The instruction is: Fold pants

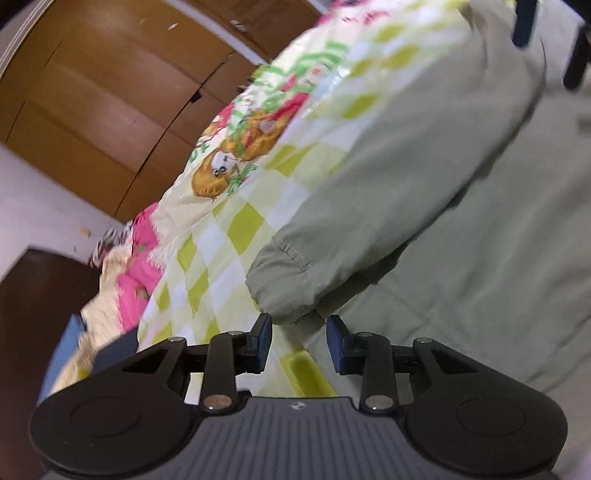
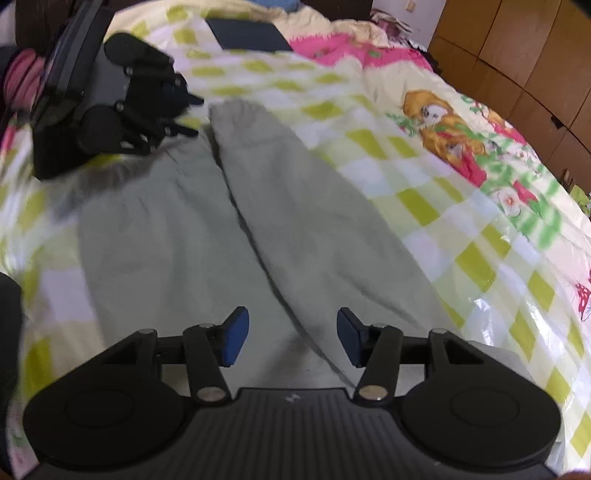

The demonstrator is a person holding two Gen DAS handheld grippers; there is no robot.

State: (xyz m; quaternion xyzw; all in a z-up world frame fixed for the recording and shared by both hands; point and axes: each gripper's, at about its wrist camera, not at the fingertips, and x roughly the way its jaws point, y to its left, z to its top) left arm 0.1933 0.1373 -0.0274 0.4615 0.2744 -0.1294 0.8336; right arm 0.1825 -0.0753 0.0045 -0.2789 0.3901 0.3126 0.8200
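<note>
Grey-green pants [image 2: 177, 229] lie flat on a checked quilt [image 2: 461, 236], with the two legs side by side and running away from my right gripper. My right gripper [image 2: 293, 338] hangs open low over the near part of the pants, where the legs meet, and its blue pads hold nothing. At the far cuffs my left gripper [image 2: 194, 115] shows as a dark shape. In the left wrist view one gathered cuff [image 1: 288, 280] lies just ahead of the left gripper [image 1: 299, 341]. It is open, with only quilt and the pants' edge showing between its pads.
The quilt [image 1: 229, 236] is yellow-green checks with cartoon prints and covers a bed. A dark blue flat thing [image 2: 251, 35] and a pink blanket [image 2: 354, 51] lie at the head end. A wooden wardrobe [image 1: 110, 92] stands beside the bed, and a dark headboard [image 1: 33, 314] is at the left.
</note>
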